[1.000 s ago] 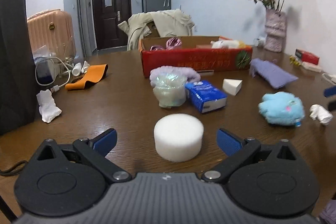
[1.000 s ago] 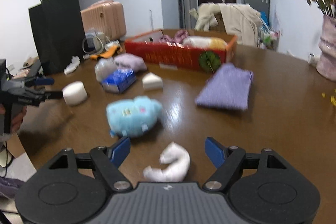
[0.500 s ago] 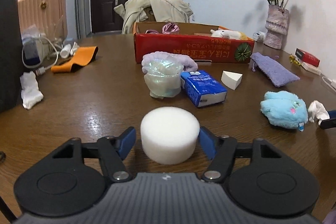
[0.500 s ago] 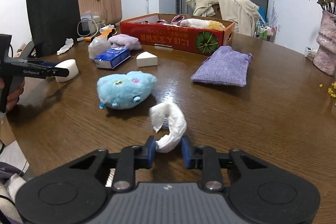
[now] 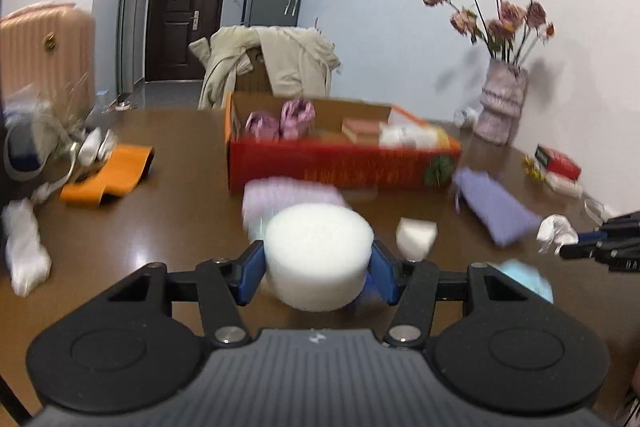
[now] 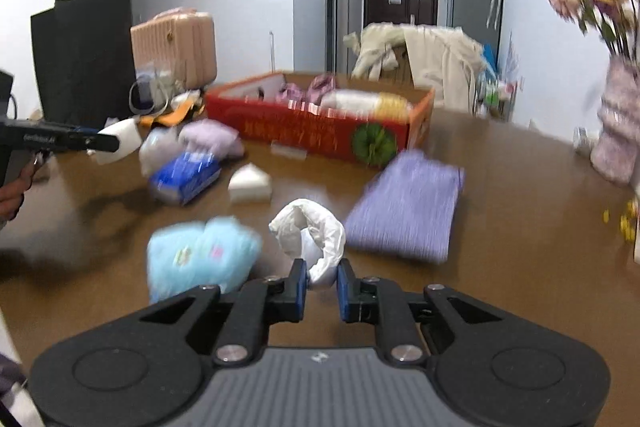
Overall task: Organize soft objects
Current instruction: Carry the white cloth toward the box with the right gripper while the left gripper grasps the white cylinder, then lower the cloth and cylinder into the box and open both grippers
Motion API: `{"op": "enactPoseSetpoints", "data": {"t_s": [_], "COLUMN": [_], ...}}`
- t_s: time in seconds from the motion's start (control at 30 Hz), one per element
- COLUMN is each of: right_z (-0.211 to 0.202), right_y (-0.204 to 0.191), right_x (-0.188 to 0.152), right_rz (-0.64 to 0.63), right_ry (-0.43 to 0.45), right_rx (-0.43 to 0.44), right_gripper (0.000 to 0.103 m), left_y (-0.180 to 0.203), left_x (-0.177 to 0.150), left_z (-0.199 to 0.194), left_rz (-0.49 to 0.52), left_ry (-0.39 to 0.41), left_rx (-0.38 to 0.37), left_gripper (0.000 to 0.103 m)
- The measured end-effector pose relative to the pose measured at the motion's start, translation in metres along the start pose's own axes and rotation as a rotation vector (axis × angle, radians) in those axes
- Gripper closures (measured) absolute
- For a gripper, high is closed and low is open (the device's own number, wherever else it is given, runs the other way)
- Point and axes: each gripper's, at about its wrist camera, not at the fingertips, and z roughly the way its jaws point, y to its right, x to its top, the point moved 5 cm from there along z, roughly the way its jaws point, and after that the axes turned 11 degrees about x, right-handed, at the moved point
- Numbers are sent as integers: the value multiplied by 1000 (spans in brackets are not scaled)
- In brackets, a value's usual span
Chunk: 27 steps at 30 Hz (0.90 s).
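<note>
My left gripper (image 5: pixel 318 269) is shut on a round white sponge (image 5: pixel 318 255) and holds it above the table; it also shows in the right wrist view (image 6: pixel 120 145). My right gripper (image 6: pixel 322 285) is shut on a crumpled white cloth (image 6: pixel 310 233), lifted off the table; the cloth also shows in the left wrist view (image 5: pixel 556 233). The red cardboard box (image 5: pixel 344 163) (image 6: pixel 320 129) stands at the back with soft items inside. A blue plush toy (image 6: pixel 200 259), a purple pouch (image 6: pixel 404 215), a white wedge sponge (image 6: pixel 250 183) and a blue tissue pack (image 6: pixel 186 179) lie on the table.
A wooden table (image 5: pixel 168 227) holds an orange band (image 5: pixel 108 179), a white cloth (image 5: pixel 24 251) at the left and a vase of flowers (image 5: pixel 502 107) at the right. A black paper bag (image 6: pixel 84 55) and a pink suitcase (image 6: pixel 176 45) stand at the far left.
Both grippers closed on their objects, the left on the round sponge and the right on the white cloth, and both have lifted them off the table toward the box.
</note>
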Motion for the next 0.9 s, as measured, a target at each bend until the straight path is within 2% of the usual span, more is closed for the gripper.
{"op": "enactPoseSetpoints", "data": {"t_s": [0.07,0.27,0.4,0.53,0.6,0.73,0.77,0.83,0.9], "right_z": [8,52,110,174,210,273,288,304,311], "right_y": [5,27,51,74,85,100,103,107,109], "right_x": [22,92,145,194,211,226,226,227,226], "right_rz": [-23,-65,-56,-8,8,27,30,45,35], "right_ry": [24,56,29,-4,-42,-130,-163,-172,-176], "right_rx": [9,28,37,39,30,14,23,14,19], "right_gripper": [88,88,88,88,88,87,84,78,72], "left_y": [1,4,11,33,41,54,59,62,62], "left_x": [25,91,128,157,170,186,186,183,181], "left_z": [15,88,154,217,250,310,325,344,355], "left_rz": [14,66,71,110,91,65,90,88,82], "left_ry": [19,6,-64,-96,-115,-158,-184,-200,-206], "left_rx": [-17,20,15,8,-12,-38,-42,-25,-28], "left_gripper": [47,47,46,46,46,44,37,31,31]}}
